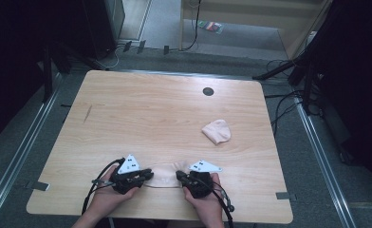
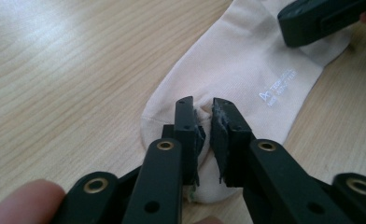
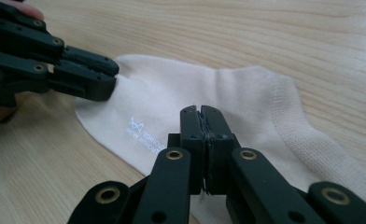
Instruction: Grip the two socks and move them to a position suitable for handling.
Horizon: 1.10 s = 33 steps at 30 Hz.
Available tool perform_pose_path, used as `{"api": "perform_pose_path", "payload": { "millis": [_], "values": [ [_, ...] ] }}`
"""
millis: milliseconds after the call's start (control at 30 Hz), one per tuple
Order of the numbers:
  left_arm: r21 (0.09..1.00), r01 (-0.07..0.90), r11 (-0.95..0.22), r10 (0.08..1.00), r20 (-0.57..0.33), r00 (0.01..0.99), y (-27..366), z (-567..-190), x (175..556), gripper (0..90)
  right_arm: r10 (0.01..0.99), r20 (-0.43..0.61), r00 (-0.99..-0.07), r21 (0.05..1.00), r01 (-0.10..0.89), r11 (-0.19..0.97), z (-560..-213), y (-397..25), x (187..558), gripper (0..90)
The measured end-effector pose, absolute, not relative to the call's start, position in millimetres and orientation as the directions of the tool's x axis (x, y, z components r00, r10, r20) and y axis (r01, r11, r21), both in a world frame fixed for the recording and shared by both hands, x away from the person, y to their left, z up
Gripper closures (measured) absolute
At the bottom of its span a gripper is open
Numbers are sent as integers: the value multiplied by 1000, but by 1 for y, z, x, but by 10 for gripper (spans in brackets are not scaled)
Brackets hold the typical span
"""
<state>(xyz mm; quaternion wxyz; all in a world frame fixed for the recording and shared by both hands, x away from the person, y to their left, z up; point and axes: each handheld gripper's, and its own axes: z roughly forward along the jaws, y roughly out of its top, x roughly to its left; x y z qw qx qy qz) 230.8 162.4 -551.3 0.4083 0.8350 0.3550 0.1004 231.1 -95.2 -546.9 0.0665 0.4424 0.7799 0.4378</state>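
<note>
A pale pink sock [image 1: 164, 175] lies flat near the table's front edge, between the two grippers. My left gripper [image 1: 148, 174] comes in from the left. In the left gripper view its jaws [image 2: 203, 105] are nearly together, pinching a small fold at the toe end of the sock [image 2: 246, 60]. My right gripper [image 1: 178, 175] comes in from the right. Its jaws [image 3: 203, 111] are pressed together on the sock [image 3: 172, 98] near the ribbed cuff. The sock carries a small white printed logo [image 3: 141, 133]. A second pink sock [image 1: 216, 131], bunched up, rests on the right half of the table.
The wooden table [image 1: 141, 114] has a dark round hole [image 1: 208, 91] near its far edge. Cables and dark stands [image 1: 293, 71] sit on the floor around it. A person's hands [image 1: 106, 199] hold both grippers at the front edge.
</note>
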Motion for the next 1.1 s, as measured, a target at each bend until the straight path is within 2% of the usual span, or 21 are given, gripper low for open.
{"api": "perform_pose_path", "payload": {
  "millis": [267,333,367,433,500,533,600,633,667,767,900,1100],
  "values": [
    [755,481,-445,647,-99,756,161,-551,229,620,758,284,-587,714,657,241,-551,-96,232,881],
    [755,473,-454,636,-98,766,159,-551,228,525,755,282,-592,715,654,246,-551,-96,232,871],
    [754,468,-460,624,-100,775,159,-551,228,525,753,278,-597,718,649,250,-551,-96,232,863],
    [753,479,-451,606,-135,784,161,-551,229,442,743,284,-606,717,648,255,-551,-96,232,851],
    [758,481,-440,604,-147,784,163,-550,229,439,744,287,-603,716,651,251,-550,-97,232,856],
    [775,482,-409,611,-160,776,166,-548,230,446,746,289,-600,721,649,243,-549,-97,231,868],
    [806,497,-320,635,-207,745,175,-543,234,539,739,296,-605,739,636,225,-545,-96,229,888],
    [812,517,-270,648,-244,721,178,-541,238,665,721,310,-620,753,623,211,-541,-90,227,900],
    [812,535,-234,666,-268,697,182,-539,241,665,721,310,-620,753,623,211,-541,-90,227,900],
    [777,580,-246,730,-245,638,181,-543,252,768,678,307,-667,761,601,246,-541,-69,223,900],
    [730,618,-293,726,-251,640,175,-550,256,840,639,272,-719,765,564,310,-543,-39,222,900],
    [728,609,-314,746,-208,633,171,-551,254,865,640,251,-726,735,573,362,-555,-28,224,900]
  ]
}}
